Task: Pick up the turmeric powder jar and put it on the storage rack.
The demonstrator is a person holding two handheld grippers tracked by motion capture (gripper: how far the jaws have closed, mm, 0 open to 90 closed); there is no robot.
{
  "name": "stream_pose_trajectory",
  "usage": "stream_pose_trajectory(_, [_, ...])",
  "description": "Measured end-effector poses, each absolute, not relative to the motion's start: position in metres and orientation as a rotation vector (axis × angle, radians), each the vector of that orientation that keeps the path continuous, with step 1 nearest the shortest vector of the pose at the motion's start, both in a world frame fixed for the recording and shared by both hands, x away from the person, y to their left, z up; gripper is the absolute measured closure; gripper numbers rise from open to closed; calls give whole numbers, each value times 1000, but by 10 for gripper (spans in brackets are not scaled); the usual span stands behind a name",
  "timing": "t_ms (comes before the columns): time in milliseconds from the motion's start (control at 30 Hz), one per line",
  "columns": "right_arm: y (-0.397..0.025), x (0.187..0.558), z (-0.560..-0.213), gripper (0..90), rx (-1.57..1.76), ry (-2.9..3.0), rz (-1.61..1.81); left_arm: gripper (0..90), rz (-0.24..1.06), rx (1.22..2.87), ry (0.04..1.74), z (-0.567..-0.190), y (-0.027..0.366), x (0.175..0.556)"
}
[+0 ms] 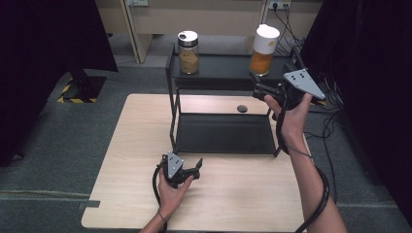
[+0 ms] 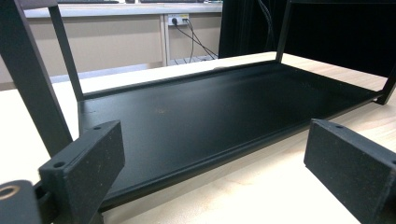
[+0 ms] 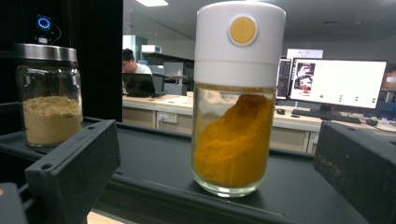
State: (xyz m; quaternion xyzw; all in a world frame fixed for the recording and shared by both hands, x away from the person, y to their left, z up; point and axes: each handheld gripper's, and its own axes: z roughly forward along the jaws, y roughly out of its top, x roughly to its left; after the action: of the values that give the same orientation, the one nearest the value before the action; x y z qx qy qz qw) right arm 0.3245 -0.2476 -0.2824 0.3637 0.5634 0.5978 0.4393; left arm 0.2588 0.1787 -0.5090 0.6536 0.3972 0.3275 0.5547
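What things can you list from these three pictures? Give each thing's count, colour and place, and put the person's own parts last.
Jar: 1, white cap, orange powder, top shelf, right end, between the right gripper's open jaws.
Second jar: 1, silver lid, tan powder, top shelf, left end.
Rack: 1, black, two shelves, back half of the table.
Disc: 1, dark, on the table behind the lower shelf.
Table: 1, light wood.
Left gripper: 1, black, open, low over the table before the rack.
Right gripper: 1, black, open, raised at the top shelf.
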Motion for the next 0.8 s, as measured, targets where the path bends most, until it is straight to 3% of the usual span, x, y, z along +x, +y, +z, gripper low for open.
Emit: stream_pose_trajectory(800, [-255, 313, -300, 11, 905, 1407, 1498, 44, 778, 1543, 936, -509, 178, 258])
